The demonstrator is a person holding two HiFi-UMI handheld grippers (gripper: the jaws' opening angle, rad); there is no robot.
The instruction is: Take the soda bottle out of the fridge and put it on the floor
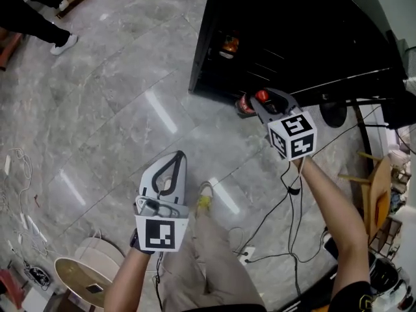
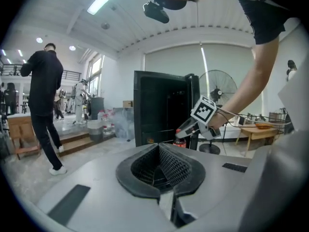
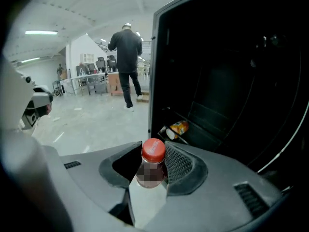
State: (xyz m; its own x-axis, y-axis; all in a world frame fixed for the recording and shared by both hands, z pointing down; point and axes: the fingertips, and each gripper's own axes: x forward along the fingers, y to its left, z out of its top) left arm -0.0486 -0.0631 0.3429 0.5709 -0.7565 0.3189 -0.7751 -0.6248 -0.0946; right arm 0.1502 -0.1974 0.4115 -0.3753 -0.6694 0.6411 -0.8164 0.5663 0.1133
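Right gripper [image 1: 263,101] clamps the soda bottle [image 3: 153,153] by its neck, upright, just outside the fridge [image 1: 292,38]; the floor [image 1: 130,109] lies straight below. Left gripper [image 1: 177,157] hangs closed and empty, farther off.

Red cap and dark brown contents on the soda bottle [image 3: 153,151] before the black fridge [image 1: 292,38]; grey veined floor [image 1: 110,103]; pale grey right gripper [image 1: 259,101], black-and-white marker cube

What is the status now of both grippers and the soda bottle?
Left gripper shut, empty. Right gripper shut on soda bottle, in front of the fridge. Cables on floor nearby, not under it.
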